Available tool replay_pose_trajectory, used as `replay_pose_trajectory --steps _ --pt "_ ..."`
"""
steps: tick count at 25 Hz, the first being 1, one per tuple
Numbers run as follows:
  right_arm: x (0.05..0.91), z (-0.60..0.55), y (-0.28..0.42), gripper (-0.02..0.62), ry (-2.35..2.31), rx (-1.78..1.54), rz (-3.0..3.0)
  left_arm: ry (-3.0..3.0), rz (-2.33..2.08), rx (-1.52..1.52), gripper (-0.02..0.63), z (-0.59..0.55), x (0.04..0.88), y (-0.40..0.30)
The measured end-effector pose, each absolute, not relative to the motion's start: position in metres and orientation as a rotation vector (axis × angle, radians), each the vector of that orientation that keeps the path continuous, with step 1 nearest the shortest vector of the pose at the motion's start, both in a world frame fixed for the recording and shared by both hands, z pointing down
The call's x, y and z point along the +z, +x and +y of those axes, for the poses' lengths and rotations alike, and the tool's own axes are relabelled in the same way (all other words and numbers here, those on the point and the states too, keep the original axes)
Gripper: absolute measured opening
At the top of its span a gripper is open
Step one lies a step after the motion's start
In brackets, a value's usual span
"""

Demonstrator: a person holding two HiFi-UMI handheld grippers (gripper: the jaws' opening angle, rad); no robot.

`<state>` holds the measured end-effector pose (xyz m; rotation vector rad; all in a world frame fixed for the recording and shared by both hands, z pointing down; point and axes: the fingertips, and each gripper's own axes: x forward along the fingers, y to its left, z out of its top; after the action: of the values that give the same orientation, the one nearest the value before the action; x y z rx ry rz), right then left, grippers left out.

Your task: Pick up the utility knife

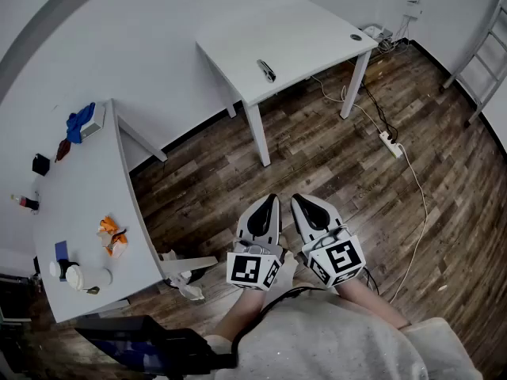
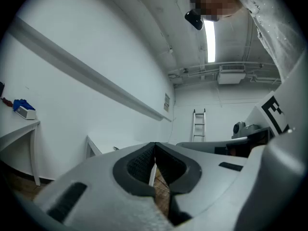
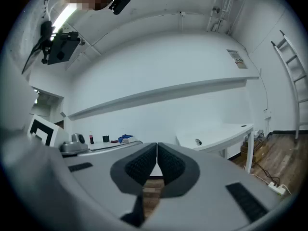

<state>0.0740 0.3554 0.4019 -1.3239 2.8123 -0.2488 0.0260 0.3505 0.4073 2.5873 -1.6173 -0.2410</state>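
**Head view.** The left tool and the right tool sit side by side at 6 o'clock, held level over the wood-plank floor. The utility knife lies flat on the far bench at 12 o'clock, well apart from both tools. It is a slim, dark, elongated body on a smooth white top. A side bench at 9 o'clock carries a blue cloth and small items. A pale cable runs across the floor at 2 o'clock.

Probable faults:
- The cable lies near the far bench's legs and may snag a foot on the approach.
- The knife's low profile on a slick top may let it slide away if a pad strikes it first.

**Left gripper view.** The left tool's jaws are fully together and hold nothing. The dark ribbed pads meet at the tip in a grey moulded shell. A small dark mark on the bench at 11 o'clock may be the knife; it is too small to confirm.

**Right gripper view.** The right tool's jaws are likewise pressed together and empty, with the same ribbed pads. The knife shows at 2 o'clock on the bench top. Either tool must spread its jaws before arrival; otherwise it would only push the knife.
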Motion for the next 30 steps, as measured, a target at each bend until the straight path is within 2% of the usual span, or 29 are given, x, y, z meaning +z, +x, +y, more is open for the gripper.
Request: replay_pose_trajectory --steps 15,30 --pt "0.402 0.252 0.045 0.008 -1.435 -0.251 2.755 2.602 -1.571 -0.236 0.008 0.247 0.412 -0.007" --pt "0.407 0.201 0.035 0.008 -1.526 -0.281 2.702 2.588 -1.561 -0.264 0.008 0.2 0.414 -0.03"
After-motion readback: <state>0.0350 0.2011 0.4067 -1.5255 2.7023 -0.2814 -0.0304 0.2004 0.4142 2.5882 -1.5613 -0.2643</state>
